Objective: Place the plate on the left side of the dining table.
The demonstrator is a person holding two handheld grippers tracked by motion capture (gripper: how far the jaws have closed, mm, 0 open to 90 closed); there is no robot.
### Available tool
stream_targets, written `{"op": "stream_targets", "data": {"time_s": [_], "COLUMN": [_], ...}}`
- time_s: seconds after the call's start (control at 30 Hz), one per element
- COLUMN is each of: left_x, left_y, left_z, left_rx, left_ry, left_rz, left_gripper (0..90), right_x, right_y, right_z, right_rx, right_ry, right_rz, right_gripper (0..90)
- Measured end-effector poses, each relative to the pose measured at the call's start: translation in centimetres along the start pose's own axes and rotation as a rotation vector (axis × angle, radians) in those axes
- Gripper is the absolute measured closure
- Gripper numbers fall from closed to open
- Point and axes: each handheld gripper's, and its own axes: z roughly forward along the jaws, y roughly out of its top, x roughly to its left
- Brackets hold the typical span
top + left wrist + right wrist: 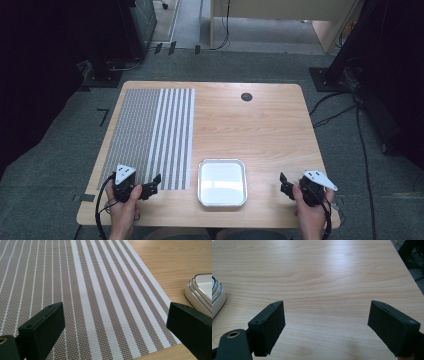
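High view: the tray (222,182) sits at six o'clock on the table (260,125), between the left gripper (156,181) and right gripper (283,181).

Left gripper view: jaws spread wide over the mat (82,295); they could snag its edge.

Right gripper view: jaws spread, empty; a shallow approach might shove the tray (215,300), at nine o'clock.

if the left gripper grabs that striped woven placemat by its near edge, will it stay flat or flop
The brown-and-white striped woven placemat looks thin and lies dead flat on the wooden table, so it would probably droop rather than hold stiff. Its open weave likely gives the left gripper decent grip. Pushed, it may slide or buckle on the smooth wood.
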Motion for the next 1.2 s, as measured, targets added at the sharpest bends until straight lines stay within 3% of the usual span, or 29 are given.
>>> {"op": "stream_targets", "data": {"time_s": [1.0, 1.2], "left_x": [-4.2, -5.0], "left_y": [0.2, 0.2], "left_z": [1.9, 2.1], "left_rx": [0.022, 0.023], "left_ry": [-0.097, -0.112], "left_rz": [0.051, 0.063], "left_gripper": [1.9, 2.0], "right_x": [2.0, 2.5], "right_y": [0.1, 0.1], "right_z": [0.2, 0.2], "right_rx": [-0.014, -0.016], "right_ry": [0.049, 0.080], "right_rz": [-0.003, 0.018], "right_gripper": [14.3, 14.3]}}
